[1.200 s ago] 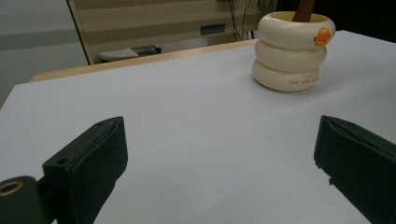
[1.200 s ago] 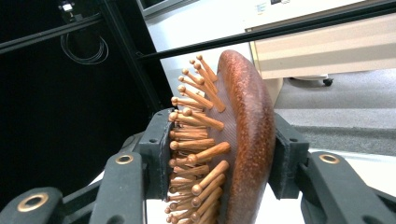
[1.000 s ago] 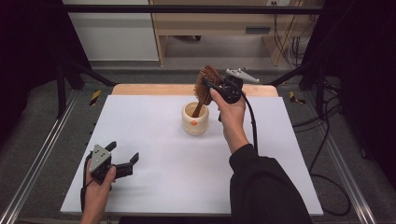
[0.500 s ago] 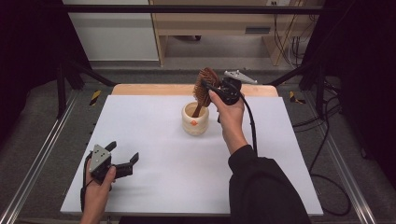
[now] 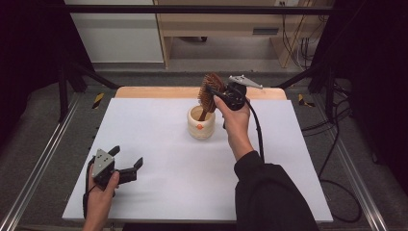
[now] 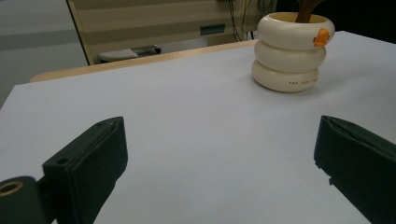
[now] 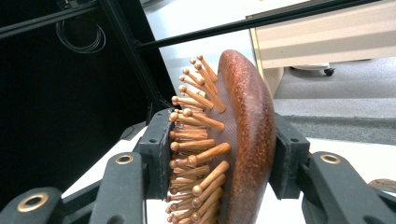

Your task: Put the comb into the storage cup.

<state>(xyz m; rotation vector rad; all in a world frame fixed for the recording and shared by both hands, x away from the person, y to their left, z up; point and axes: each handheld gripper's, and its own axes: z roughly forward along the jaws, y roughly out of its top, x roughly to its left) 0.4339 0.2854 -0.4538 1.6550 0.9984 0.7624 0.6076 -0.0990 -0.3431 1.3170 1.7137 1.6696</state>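
A brown wooden hairbrush (image 5: pixel 210 91) with wooden pins (image 7: pixel 196 154) stands head-up, its handle down inside a cream ringed cup (image 5: pixel 201 122) near the table's far middle. My right gripper (image 5: pixel 217 94) is shut on the brush head (image 7: pixel 245 140), one jaw against the pins and one against the back. In the left gripper view the cup (image 6: pixel 292 51) shows an orange mark and the brush handle in its mouth. My left gripper (image 5: pixel 129 163) rests open near the front left of the white table (image 5: pixel 159 159), nothing between its jaws.
A wooden strip (image 5: pixel 159 91) runs along the table's far edge. Metal frame rails (image 5: pixel 43 159) flank both sides. Cables (image 5: pixel 337 159) lie on the floor at the right. A light wooden cabinet (image 5: pixel 226 24) stands beyond the table.
The brush head and right gripper have shifted slightly; the handle stays in the cup. The left gripper has not moved.
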